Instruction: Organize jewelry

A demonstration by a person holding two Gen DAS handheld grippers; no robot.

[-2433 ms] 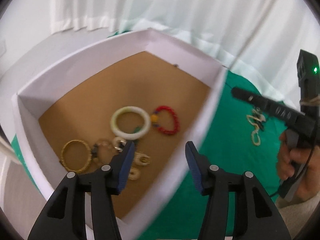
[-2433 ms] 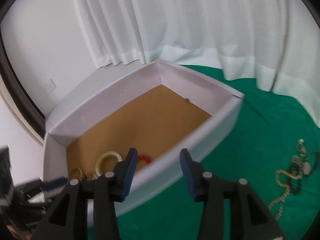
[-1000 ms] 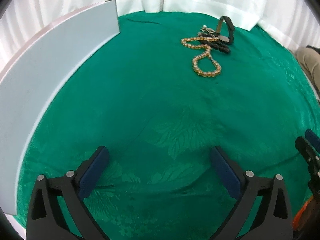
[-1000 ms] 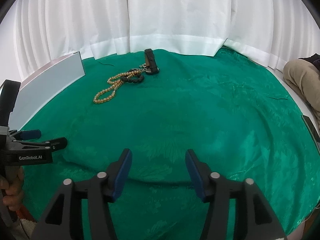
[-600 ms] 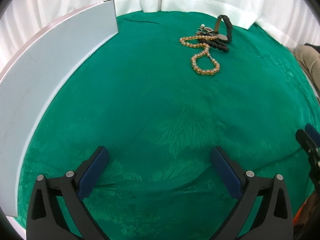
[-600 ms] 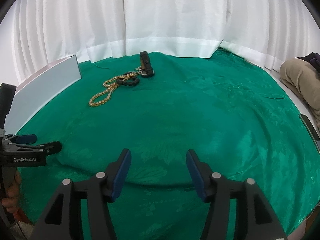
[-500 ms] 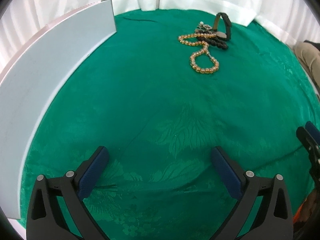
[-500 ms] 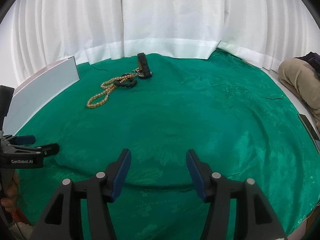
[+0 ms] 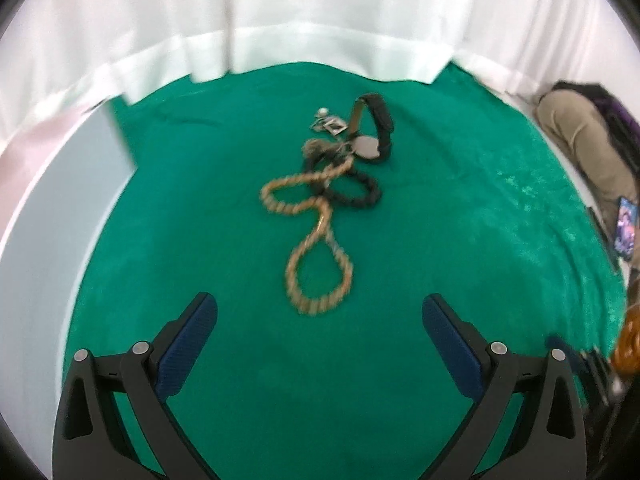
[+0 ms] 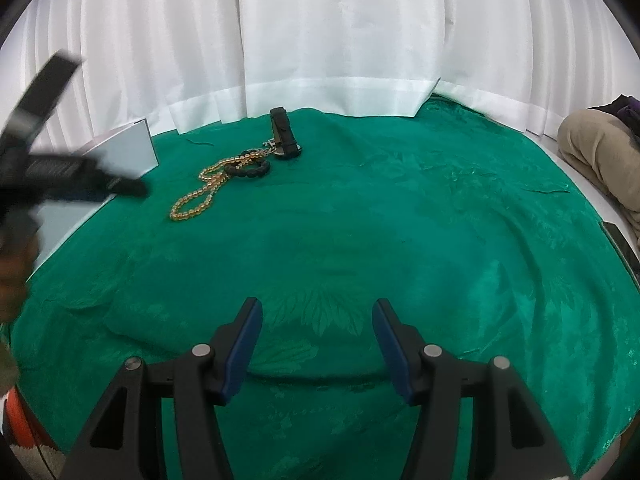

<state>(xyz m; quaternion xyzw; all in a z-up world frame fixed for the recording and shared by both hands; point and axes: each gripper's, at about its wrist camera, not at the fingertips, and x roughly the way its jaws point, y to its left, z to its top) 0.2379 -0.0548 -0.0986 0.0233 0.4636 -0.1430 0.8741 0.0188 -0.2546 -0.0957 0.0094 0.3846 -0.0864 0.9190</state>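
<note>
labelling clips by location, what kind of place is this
Probably a staged indoor recording setup, not a lived-in room: a table under a green patterned cloth, white curtains close behind it, and jewelry like an amber bead necklace beside a white box.

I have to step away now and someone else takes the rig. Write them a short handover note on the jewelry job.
Left tool: open, empty, aimed at the pile.
Right tool: open, empty, over bare green cloth.
Pile on the cloth: amber bead necklace, black bead bracelet, black-strapped watch, small silver pieces.
White box stands to the left; its inside is hidden now.
Left: lift each piece into the box.
</note>
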